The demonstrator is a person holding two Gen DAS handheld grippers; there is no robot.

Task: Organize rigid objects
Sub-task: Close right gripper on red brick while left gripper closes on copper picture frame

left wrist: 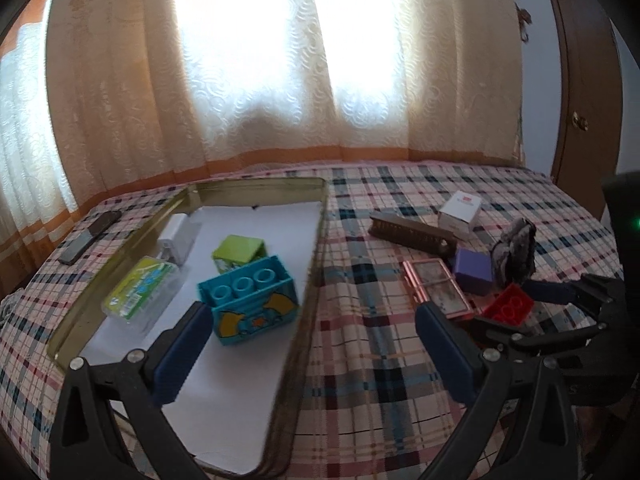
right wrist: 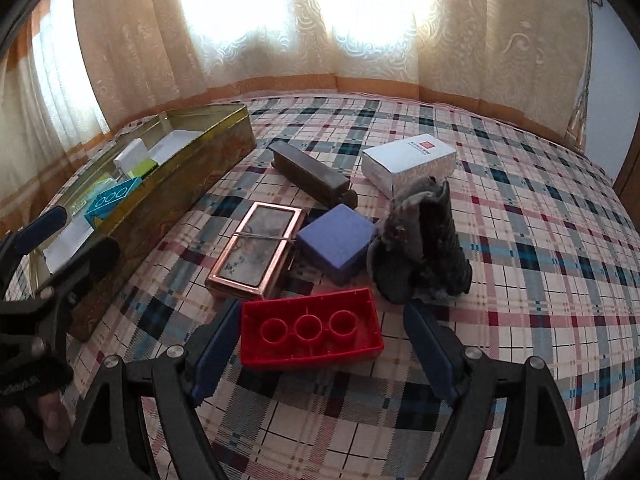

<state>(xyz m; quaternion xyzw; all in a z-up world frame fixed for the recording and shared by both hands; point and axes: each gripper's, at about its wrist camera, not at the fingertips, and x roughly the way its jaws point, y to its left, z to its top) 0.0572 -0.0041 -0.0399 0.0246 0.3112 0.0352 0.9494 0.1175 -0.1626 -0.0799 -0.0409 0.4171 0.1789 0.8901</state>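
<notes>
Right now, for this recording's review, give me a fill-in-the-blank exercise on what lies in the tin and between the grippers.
1. The red plastic brick lies between the right gripper's open jaws with its ___ side up.
2. The teal toy brick lies inside the rectangular metal ___.
3. The purple cube rests on the ___ bedcover.

Missing: hollow; tin; plaid

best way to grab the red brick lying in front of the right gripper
Grip the red brick across its two short end walls, coming down from the near side, as the right gripper is lined up. It lies hollow side up with three tubes showing, its long axis spanning the open jaws, both ends apart from the pads. Its far long wall faces the copper-framed case, leaving less room there.
</notes>
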